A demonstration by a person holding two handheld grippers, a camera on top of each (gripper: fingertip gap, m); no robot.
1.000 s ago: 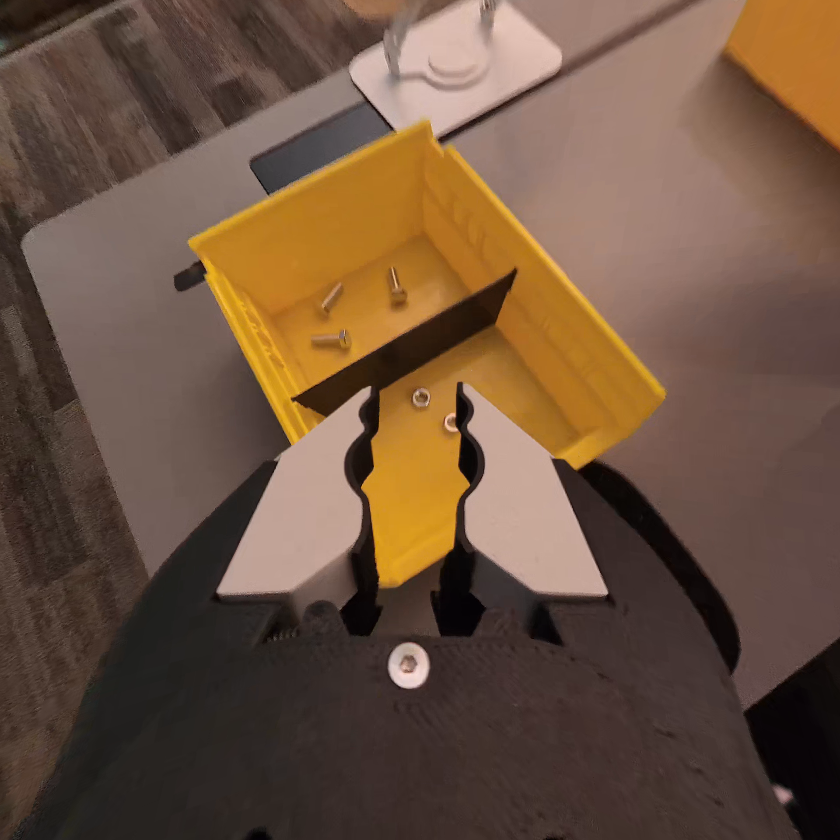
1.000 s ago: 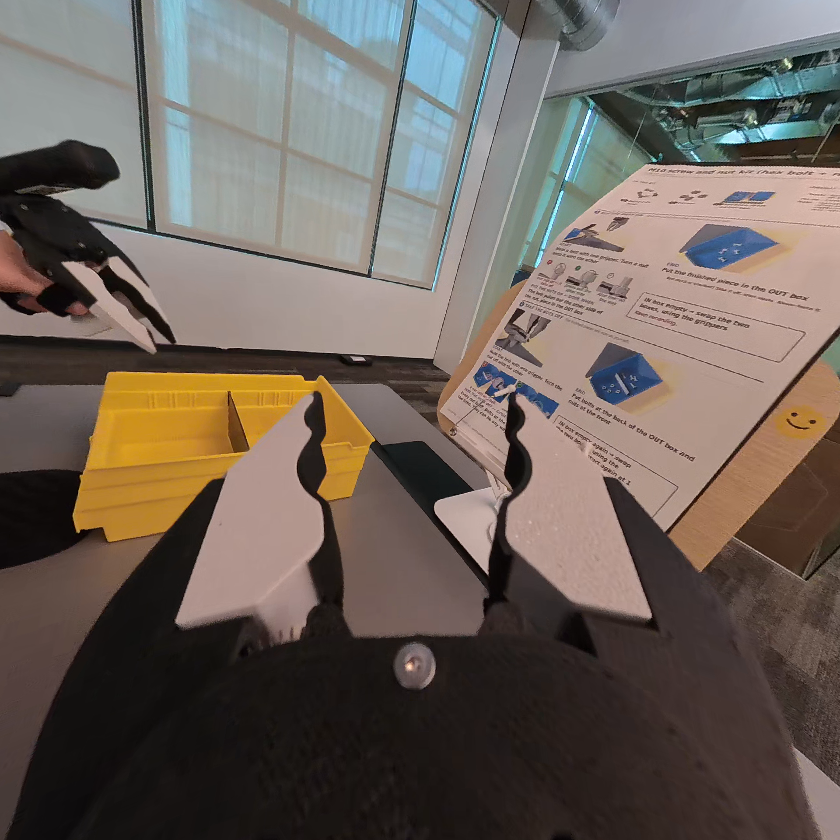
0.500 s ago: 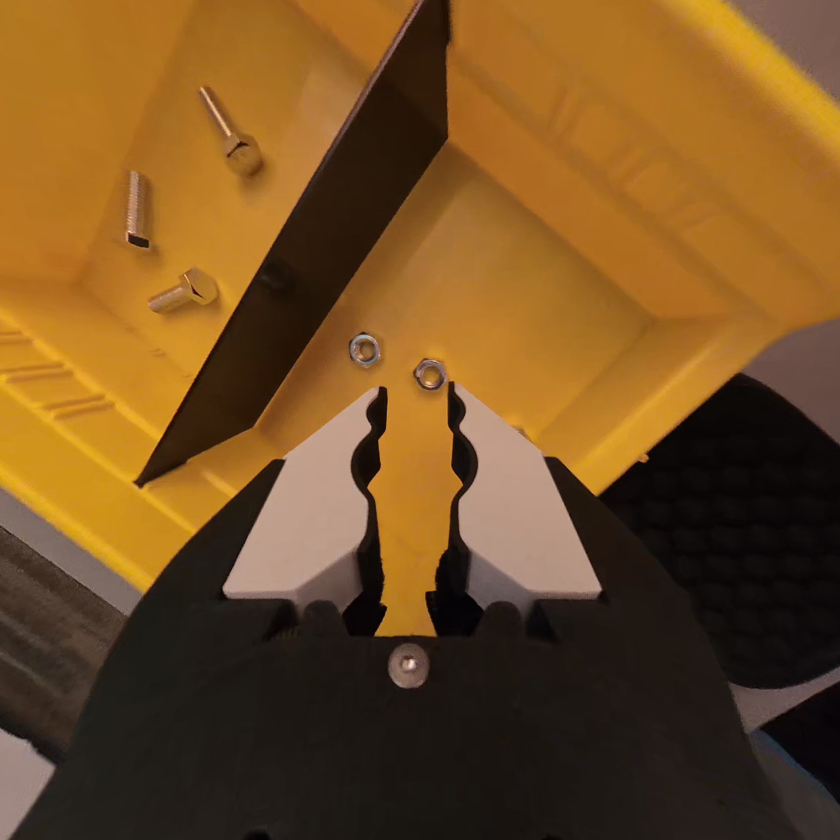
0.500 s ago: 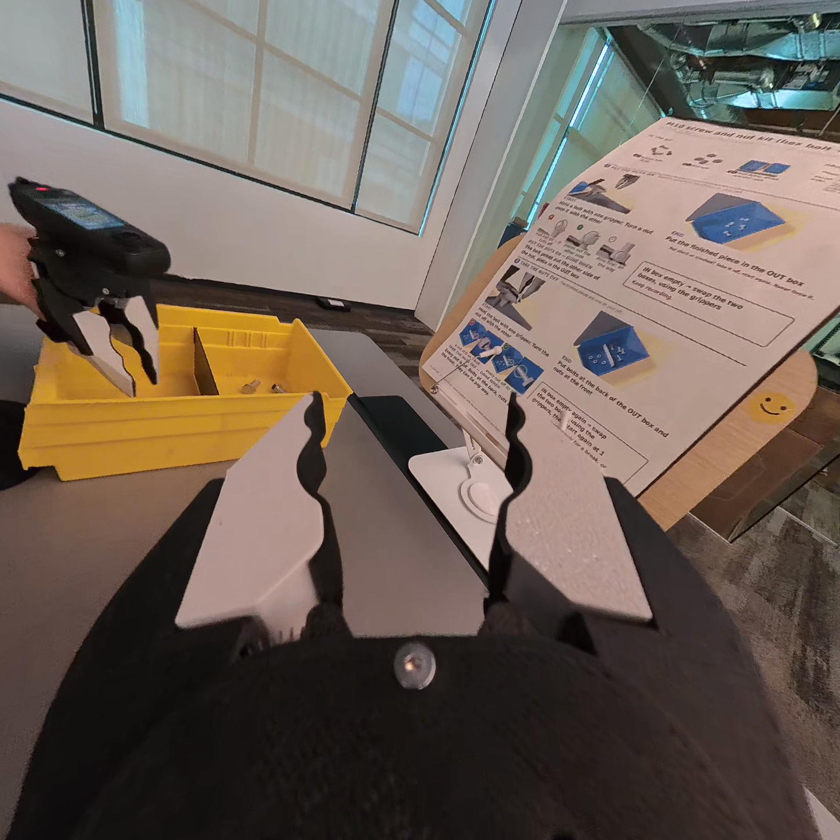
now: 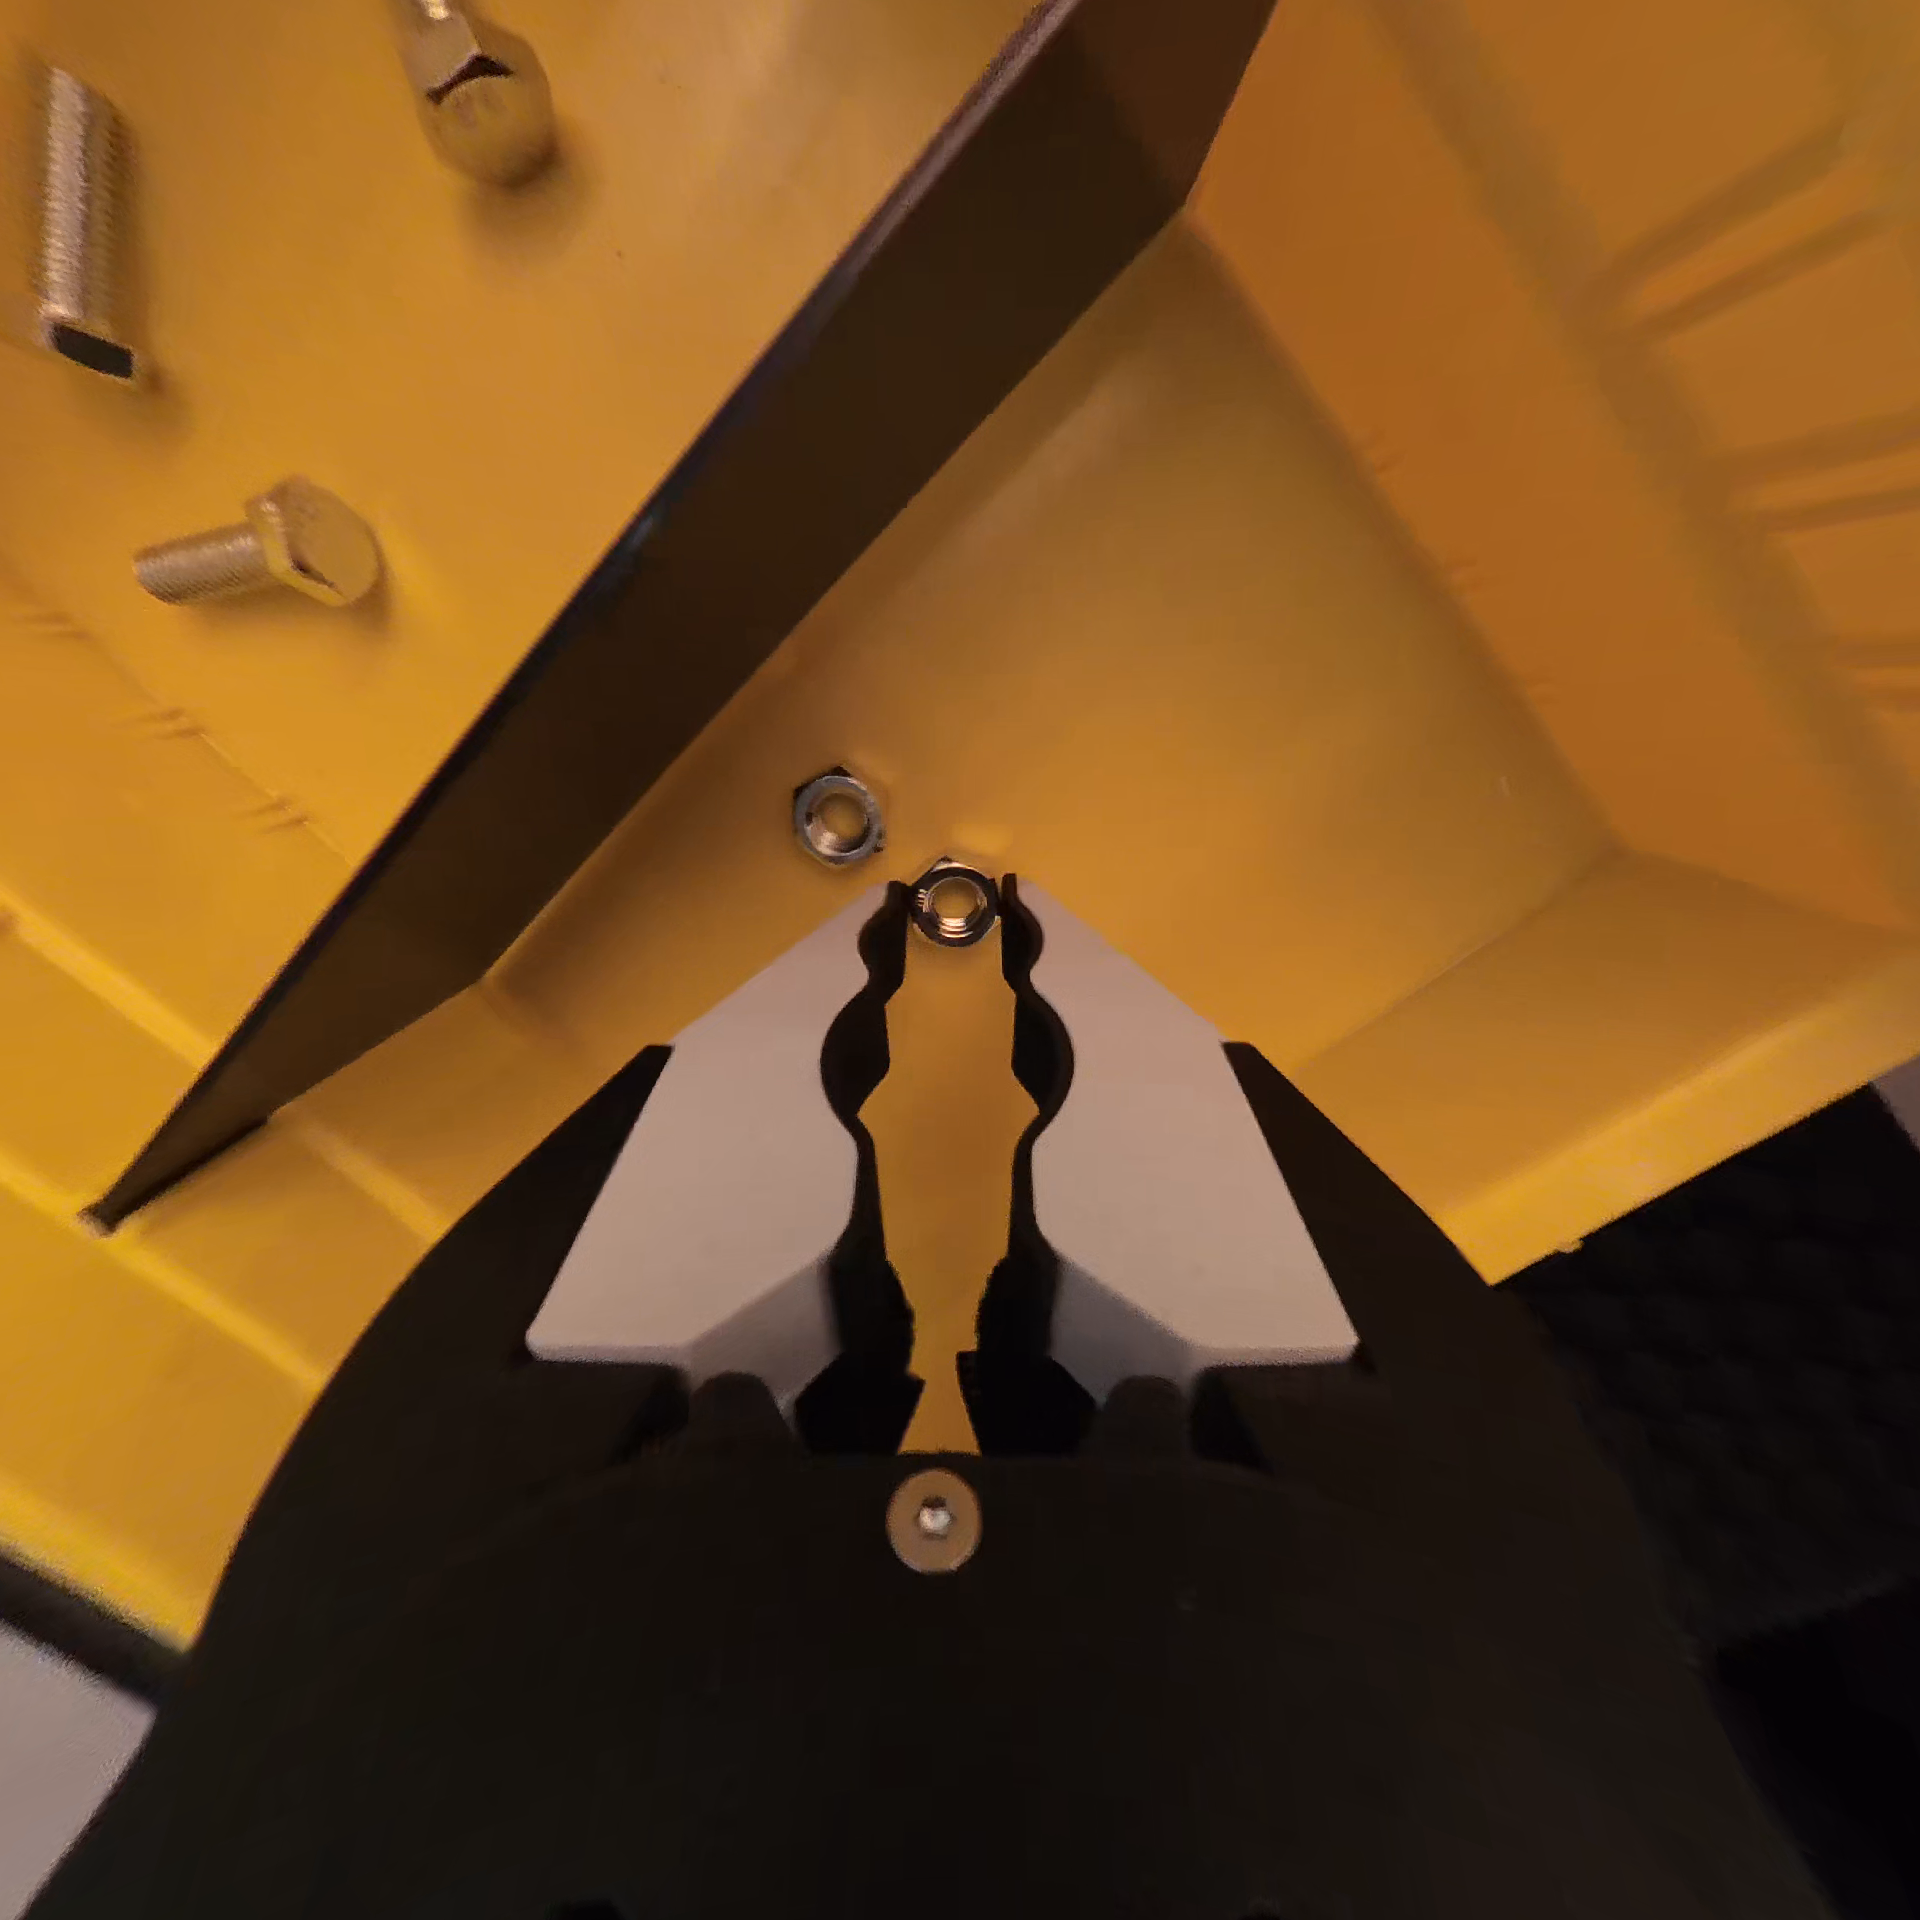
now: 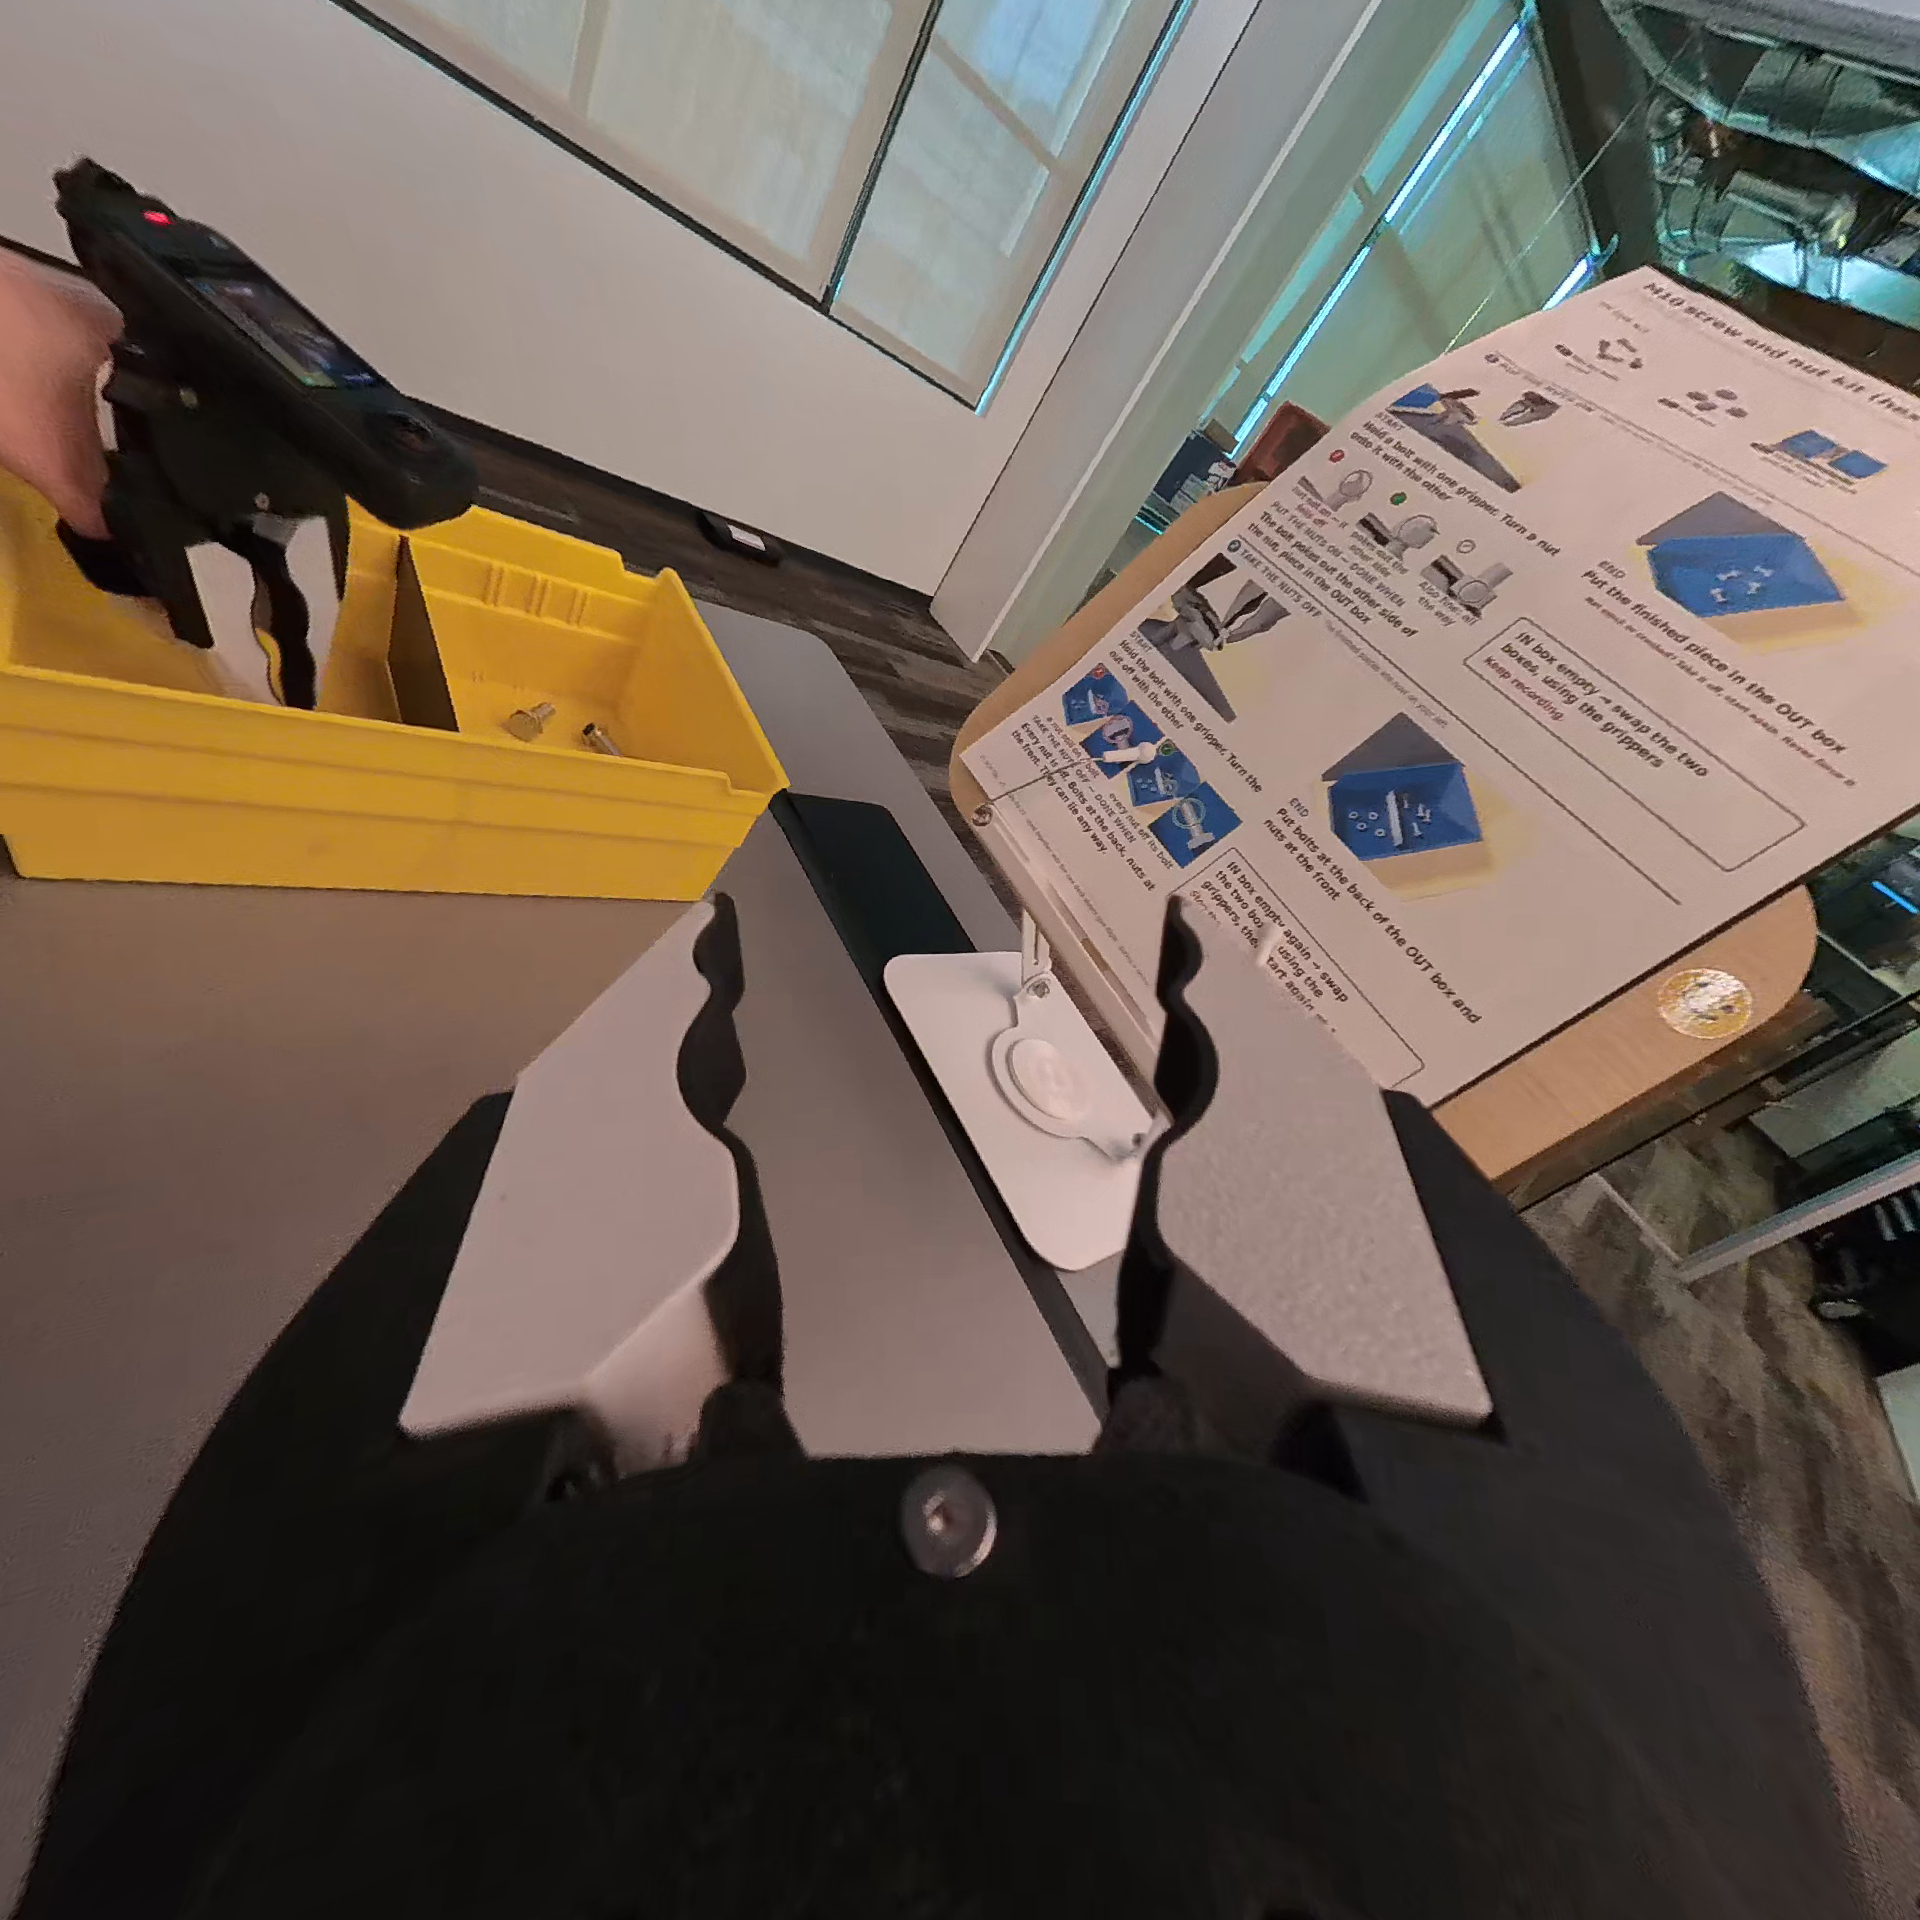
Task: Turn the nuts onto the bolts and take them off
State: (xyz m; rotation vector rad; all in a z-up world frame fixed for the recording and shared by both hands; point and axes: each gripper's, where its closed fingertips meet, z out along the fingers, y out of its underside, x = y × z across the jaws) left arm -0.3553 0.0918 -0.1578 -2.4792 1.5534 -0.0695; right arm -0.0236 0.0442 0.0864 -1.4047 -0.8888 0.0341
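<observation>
1. Reaching down into the yellow bin (image 5: 1351, 665), the left gripper (image 5: 951, 906) has its fingertips on either side of a small hex nut (image 5: 950, 908) lying on the bin floor; the tips look to touch the nut's flats, though whether they are pressing on it I cannot tell.
2. A second nut (image 5: 837, 820) lies just beside the first, on the side toward the black divider (image 5: 790, 540), loose on the floor.
3. The divider stands upright across the bin and walls off the nuts' compartment from the next one.
4. Beyond the divider three bolts lie on their sides: one (image 5: 260, 558) nearest it, one (image 5: 73, 223) at the picture's edge, one (image 5: 480, 88) partly cut off.
5. The bin's outer wall rises close behind the gripper, and a dark foam mat (image 5: 1704, 1371) lies outside that wall.
6. The right gripper (image 6: 943, 925) hovers over the grey table (image 6: 260, 1039), well apart from the bin, fingers spread wide with nothing between them.
7. Past the bin's far end stands an instruction board (image 6: 1507, 675) on a white stand base (image 6: 1029, 1081).
</observation>
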